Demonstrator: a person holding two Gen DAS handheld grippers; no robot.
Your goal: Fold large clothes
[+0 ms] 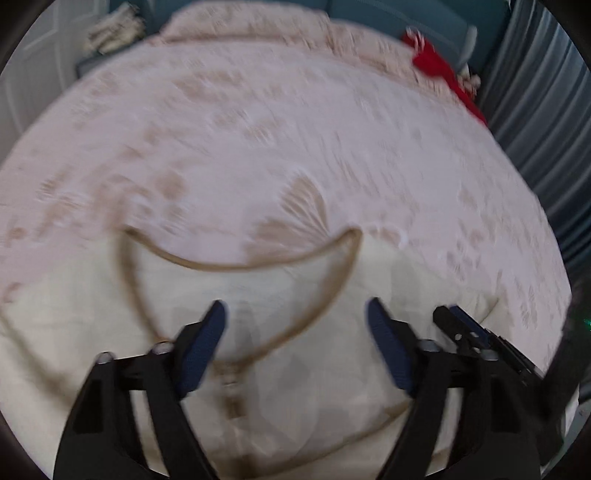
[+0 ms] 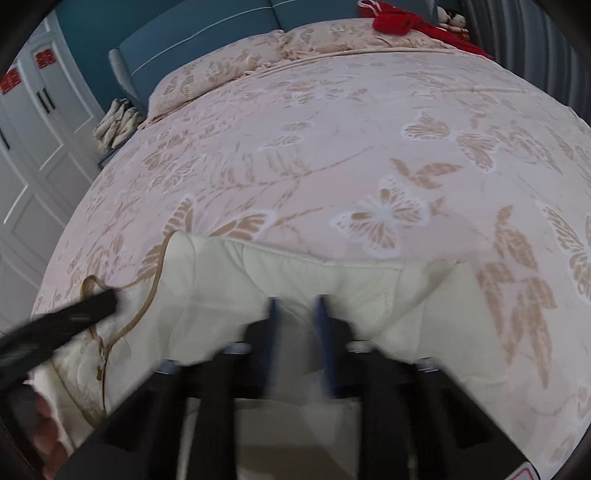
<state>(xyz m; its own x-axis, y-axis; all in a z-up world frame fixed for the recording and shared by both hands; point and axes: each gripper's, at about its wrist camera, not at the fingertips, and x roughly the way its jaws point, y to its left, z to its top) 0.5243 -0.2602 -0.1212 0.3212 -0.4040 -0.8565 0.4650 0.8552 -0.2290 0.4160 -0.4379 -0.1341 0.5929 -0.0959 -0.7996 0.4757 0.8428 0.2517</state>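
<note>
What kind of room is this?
Most likely a bedroom: a big bed with a butterfly-print bedspread, a matching pillow against a blue padded headboard, and white panelled wardrobe doors beside it.

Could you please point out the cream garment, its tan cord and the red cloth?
Cream garment (image 2: 332, 275), right wrist view, on its upper folded panel.
Tan cord (image 1: 236, 266), left wrist view, on the loop's curved top.
Red cloth (image 2: 397, 16), right wrist view, on its bunched middle.

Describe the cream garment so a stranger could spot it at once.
Start at the pink butterfly-print bedspread covering the bed. At its near edge lies the cream padded garment. Unlike the patterned cover, it is plain, trimmed with thin tan piping.
</note>
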